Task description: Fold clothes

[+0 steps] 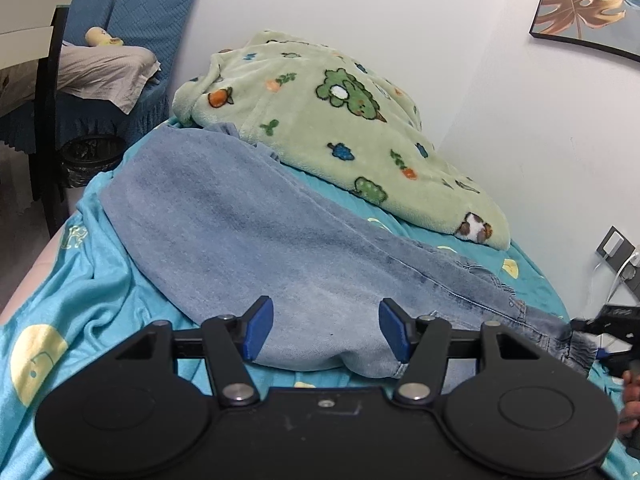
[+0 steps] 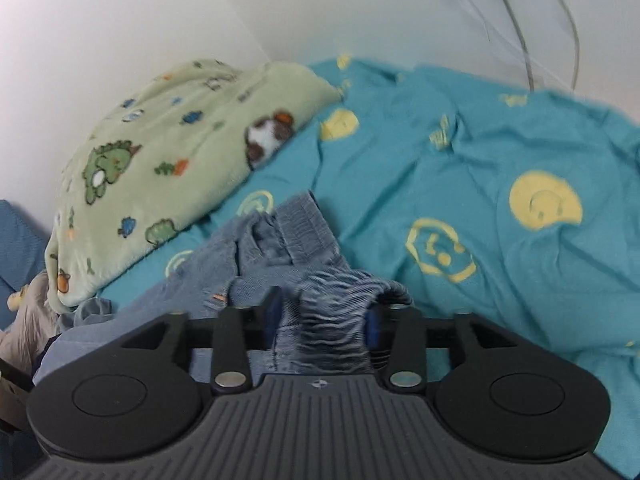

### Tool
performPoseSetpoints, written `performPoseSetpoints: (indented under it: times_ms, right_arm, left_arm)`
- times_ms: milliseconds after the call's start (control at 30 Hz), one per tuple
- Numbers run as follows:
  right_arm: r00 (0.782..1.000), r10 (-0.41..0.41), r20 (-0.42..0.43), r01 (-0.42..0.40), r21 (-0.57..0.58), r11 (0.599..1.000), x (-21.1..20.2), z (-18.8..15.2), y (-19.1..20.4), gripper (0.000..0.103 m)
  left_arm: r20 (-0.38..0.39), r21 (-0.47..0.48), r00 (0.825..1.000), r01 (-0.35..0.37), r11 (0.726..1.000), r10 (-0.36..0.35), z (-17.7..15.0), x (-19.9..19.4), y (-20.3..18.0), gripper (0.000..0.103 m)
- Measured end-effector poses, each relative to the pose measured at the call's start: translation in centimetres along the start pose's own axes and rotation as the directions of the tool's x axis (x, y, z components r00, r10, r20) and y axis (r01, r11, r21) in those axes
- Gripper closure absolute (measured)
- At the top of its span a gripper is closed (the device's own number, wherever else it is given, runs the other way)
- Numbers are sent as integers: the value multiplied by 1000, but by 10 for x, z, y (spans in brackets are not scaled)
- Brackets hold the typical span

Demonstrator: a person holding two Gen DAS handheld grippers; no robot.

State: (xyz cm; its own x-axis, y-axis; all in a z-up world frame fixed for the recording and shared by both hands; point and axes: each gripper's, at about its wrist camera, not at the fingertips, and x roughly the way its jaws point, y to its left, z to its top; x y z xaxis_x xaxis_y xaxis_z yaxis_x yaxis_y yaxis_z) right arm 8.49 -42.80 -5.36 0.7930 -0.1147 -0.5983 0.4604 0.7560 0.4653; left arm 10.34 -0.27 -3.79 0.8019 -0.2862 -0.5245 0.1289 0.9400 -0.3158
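Blue jeans (image 1: 256, 232) lie along a bed covered by a teal sheet (image 1: 92, 280). My left gripper (image 1: 326, 330) is open, its blue pads on either side of the jeans' near folded edge, low over the cloth. In the right wrist view the jeans' elastic waistband (image 2: 328, 320) is bunched between the pads of my right gripper (image 2: 324, 318), with the jaws only partly closed around the thick cloth. The rest of the jeans (image 2: 224, 272) trails to the left. The right gripper also shows at the right edge of the left wrist view (image 1: 612, 328).
A green fleece blanket (image 1: 320, 120) with cartoon prints lies against the white wall behind the jeans, also in the right wrist view (image 2: 160, 168). A blue chair (image 1: 132, 40) and a dark table leg (image 1: 48, 120) stand at far left. A wall socket with cables (image 1: 616, 252) is at right.
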Motion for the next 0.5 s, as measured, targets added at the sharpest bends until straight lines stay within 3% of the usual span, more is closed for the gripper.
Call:
performPoseSetpoints:
  times_ms: [100,133,200,333,500]
  right_arm:
    - [990,-62,128,77,-117,990,-25,-3,18,35]
    - [983,-61,175,89,-157,984,-30,-2,22,34]
    - [978,13,208,37,-235,971,-30,1,35,31]
    - [974,222,43,-194,-349,917,10,8,75,30]
    - [920,344,-187,-392,-423,817,88,6,130,28]
  left_arm:
    - [-8,-4,1000,-2,1000,2,1,0,0,47]
    - [-8,-5,1000,-2,1000,2,1,0,-1,47]
    - [-3,-5,1000,0,1000,0,2,-3,-2,47]
    - [12,15,1000,-3,1000,3,5,-5,-5,47]
    - [19,30,1000,-17,999,17,9,-4,-4,47]
